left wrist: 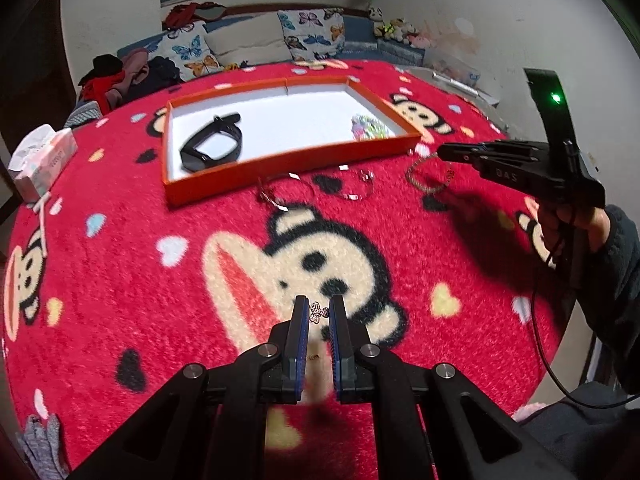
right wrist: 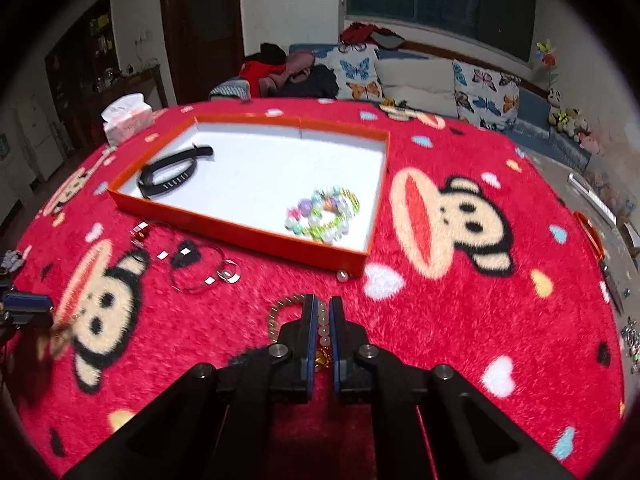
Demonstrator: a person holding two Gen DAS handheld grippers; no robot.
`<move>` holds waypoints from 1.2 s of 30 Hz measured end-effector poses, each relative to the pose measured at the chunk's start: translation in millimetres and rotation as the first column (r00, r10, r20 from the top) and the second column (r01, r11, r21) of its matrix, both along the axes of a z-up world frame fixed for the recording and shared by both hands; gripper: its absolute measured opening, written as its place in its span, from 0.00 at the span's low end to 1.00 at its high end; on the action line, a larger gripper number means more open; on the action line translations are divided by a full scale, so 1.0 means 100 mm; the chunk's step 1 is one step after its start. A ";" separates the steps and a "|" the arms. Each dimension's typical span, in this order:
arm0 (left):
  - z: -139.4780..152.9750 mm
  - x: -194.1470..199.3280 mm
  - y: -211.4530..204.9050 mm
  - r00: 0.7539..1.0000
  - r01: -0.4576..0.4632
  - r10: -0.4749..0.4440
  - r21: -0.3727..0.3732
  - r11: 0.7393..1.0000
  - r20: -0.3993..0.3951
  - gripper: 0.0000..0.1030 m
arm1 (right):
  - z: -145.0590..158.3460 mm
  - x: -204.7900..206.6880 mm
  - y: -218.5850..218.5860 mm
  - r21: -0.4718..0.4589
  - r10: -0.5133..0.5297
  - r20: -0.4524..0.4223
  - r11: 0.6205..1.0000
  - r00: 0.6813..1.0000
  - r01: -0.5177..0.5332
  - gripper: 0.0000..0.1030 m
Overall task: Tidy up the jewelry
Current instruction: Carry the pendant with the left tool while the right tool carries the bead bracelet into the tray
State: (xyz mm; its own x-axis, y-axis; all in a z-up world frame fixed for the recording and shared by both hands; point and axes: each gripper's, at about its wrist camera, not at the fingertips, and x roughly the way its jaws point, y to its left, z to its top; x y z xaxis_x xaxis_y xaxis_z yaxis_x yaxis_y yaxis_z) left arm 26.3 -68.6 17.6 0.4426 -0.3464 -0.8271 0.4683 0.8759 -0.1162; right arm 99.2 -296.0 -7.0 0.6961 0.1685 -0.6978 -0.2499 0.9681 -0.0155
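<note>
Left wrist view: my left claw (left wrist: 319, 312) is nearly closed on a small pink charm piece (left wrist: 318, 313), held above the red monkey-print surface (left wrist: 160, 300). The orange tray (left wrist: 280, 160) lies far ahead, long axis left to right, holding a black band (left wrist: 212, 148); thin hoop bangles (left wrist: 316, 188) lie just before its near wall. My right claw (left wrist: 444, 151) sits far right, over a gold beaded bracelet (left wrist: 424, 176). Right wrist view: right claw (right wrist: 322, 312) narrowed around that bracelet's (right wrist: 280, 312) pale beads; whether it is lifted, I cannot tell. Tray (right wrist: 240, 228) ahead-left, holding a coloured bead bracelet (right wrist: 324, 216); near wall stands between; this claw seems nearer it.
</note>
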 end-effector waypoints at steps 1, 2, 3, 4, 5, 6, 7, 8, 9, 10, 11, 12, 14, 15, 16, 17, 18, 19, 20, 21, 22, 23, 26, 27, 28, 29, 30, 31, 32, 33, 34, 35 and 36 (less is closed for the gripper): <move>0.05 0.01 0.02 1.000 -0.005 0.005 -0.004 1.000 0.008 0.10 | 0.05 -0.01 0.01 0.002 0.005 0.010 1.000 1.000 -0.005 0.07; 0.10 0.01 0.04 1.000 -0.009 0.009 -0.006 1.000 0.018 0.10 | 0.09 -0.02 0.02 0.007 0.010 0.018 1.000 1.000 -0.010 0.07; 0.14 0.02 0.05 0.999 -0.012 0.013 -0.010 1.000 0.029 0.10 | 0.16 -0.04 0.04 0.014 0.016 0.032 1.000 0.999 -0.017 0.07; 0.19 0.03 0.06 0.999 -0.015 0.015 -0.013 1.000 0.036 0.10 | 0.21 -0.04 0.05 0.019 0.020 0.043 1.000 0.999 -0.021 0.07; 0.24 0.04 0.08 0.999 -0.017 0.018 -0.017 1.000 0.048 0.10 | 0.25 -0.04 0.06 0.025 0.025 0.052 0.999 0.998 -0.026 0.07; 0.28 0.05 0.09 0.998 -0.019 0.020 -0.019 1.000 0.056 0.10 | 0.29 -0.05 0.06 0.033 0.028 0.059 0.999 0.998 -0.030 0.07; 0.33 0.07 0.10 0.997 -0.022 0.023 -0.020 1.000 0.068 0.10 | 0.36 -0.05 0.07 0.040 0.032 0.071 0.999 0.997 -0.035 0.07; 0.37 0.09 0.10 0.997 -0.023 0.024 -0.022 1.000 0.077 0.10 | 0.41 -0.04 0.08 0.044 0.034 0.079 0.998 0.996 -0.038 0.07; 0.42 0.12 0.10 0.996 -0.023 0.025 -0.026 0.999 0.086 0.10 | 0.45 -0.04 0.08 0.050 0.037 0.089 0.998 0.995 -0.042 0.07; 0.47 0.15 0.10 0.995 -0.025 0.028 -0.030 0.999 0.093 0.10 | 0.49 -0.03 0.07 0.059 0.041 0.095 0.997 0.995 -0.047 0.07; 0.51 0.19 0.09 0.995 -0.028 0.031 -0.033 0.999 0.099 0.10 | 0.52 -0.03 0.07 0.063 0.045 0.099 0.997 0.994 -0.052 0.07; 0.56 0.23 0.09 0.994 -0.029 0.033 -0.038 0.999 0.106 0.10 | 0.56 -0.01 0.07 0.068 0.047 0.106 0.996 0.993 -0.054 0.07; 0.68 0.33 0.10 0.991 -0.035 0.040 -0.043 0.998 0.130 0.10 | 0.68 0.04 0.06 0.076 0.047 0.128 0.995 0.991 -0.057 0.07; 0.75 0.38 0.10 0.989 -0.037 0.044 -0.047 0.998 0.143 0.10 | 0.74 0.06 0.04 0.084 0.047 0.137 0.995 0.990 -0.059 0.07; 0.80 0.44 0.10 0.987 -0.039 0.047 -0.050 0.998 0.152 0.10 | 0.79 0.10 0.03 0.094 0.047 0.144 0.994 0.989 -0.060 0.07; 0.87 0.51 0.09 0.985 -0.040 0.048 -0.053 0.998 0.166 0.10 | 0.83 0.13 0.02 0.103 0.045 0.150 0.993 0.988 -0.061 0.07; 0.94 0.58 0.10 0.982 -0.043 0.051 -0.053 0.998 0.182 0.10 | 0.86 0.16 0.01 0.106 0.042 0.157 0.993 0.987 -0.060 0.07; 1.00 0.65 0.09 0.979 -0.046 0.055 -0.051 0.998 0.194 0.10 | 0.90 0.20 0.01 0.106 0.041 0.165 0.993 0.985 -0.059 0.07; 1.06 0.73 0.07 0.977 -0.044 0.054 -0.054 0.998 0.204 0.10 | 0.92 0.22 0.01 0.107 0.041 0.168 0.992 0.985 -0.059 0.07; 1.11 0.80 0.06 0.976 -0.041 0.052 -0.057 0.998 0.211 0.10 | 0.94 0.27 0.01 0.109 0.041 0.171 0.992 0.984 -0.060 0.07; 1.17 0.89 0.05 0.973 -0.044 0.055 -0.052 0.998 0.222 0.10 | 0.97 0.34 0.01 0.107 0.038 0.178 0.993 0.983 -0.058 0.07; 1.22 0.96 0.03 0.971 -0.042 0.052 -0.046 0.998 0.232 0.10 | 0.97 0.36 0.01 0.105 0.038 0.180 0.993 0.983 -0.057 0.07; 1.36 1.18 -0.04 0.967 -0.036 0.044 -0.036 0.999 0.250 0.10 | 1.00 0.52 0.01 0.104 0.036 0.188 0.993 0.982 -0.057 0.07; 1.41 1.23 -0.06 0.966 -0.031 0.039 -0.036 0.999 0.255 0.10 | 1.02 0.53 0.01 0.106 0.036 0.189 0.993 0.981 -0.057 0.07; 1.45 1.29 -0.09 0.964 -0.029 0.036 -0.029 0.999 0.265 0.10 | 1.03 0.59 0.02 0.105 0.036 0.192 0.993 0.981 -0.058 0.07; 1.49 1.35 -0.12 0.961 -0.029 0.034 -0.021 0.999 0.273 0.10 | 1.03 0.60 0.02 0.106 0.037 0.195 0.993 0.980 -0.058 0.07; 1.54 1.40 -0.15 0.959 -0.026 0.029 -0.017 1.000 0.282 0.10 | 1.05 0.65 0.02 0.107 0.038 0.196 0.992 0.980 -0.060 0.08; 1.58 1.45 -0.17 0.957 -0.021 0.025 -0.014 1.000 0.291 0.10 | 1.06 0.66 0.03 0.104 0.038 0.199 0.993 0.979 -0.059 0.07; 1.61 1.49 -0.19 0.954 -0.019 0.021 -0.009 1.000 0.300 0.10 | 1.07 0.67 0.03 0.102 0.037 0.202 0.993 0.979 -0.059 0.07; 1.64 1.53 -0.21 0.951 -0.021 0.020 -0.001 1.000 0.310 0.10 | 1.07 0.70 0.04 0.103 0.037 0.203 0.993 0.978 -0.059 0.07; 1.67 1.59 -0.23 0.949 -0.023 0.021 0.001 1.000 0.315 0.10 | 1.08 0.73 0.04 0.103 0.037 0.205 0.993 0.978 -0.059 0.07; 1.70 1.63 -0.24 0.949 -0.023 0.022 0.000 1.000 0.314 0.10 | 1.09 0.74 0.05 0.102 0.036 0.206 0.993 0.978 -0.058 0.07; 1.72 1.66 -0.24 0.948 -0.027 0.026 0.000 1.000 0.316 0.10 | 1.09 0.75 0.05 0.101 0.036 0.208 0.993 0.978 -0.058 0.07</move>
State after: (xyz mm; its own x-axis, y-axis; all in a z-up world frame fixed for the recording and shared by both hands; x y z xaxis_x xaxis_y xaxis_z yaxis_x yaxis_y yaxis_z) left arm 192.0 -92.6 190.0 0.6906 -0.3275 -0.6448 0.4568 0.8888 0.0378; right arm 174.7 -290.8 102.4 0.8122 0.2696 -0.5173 -0.2972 0.9543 0.0307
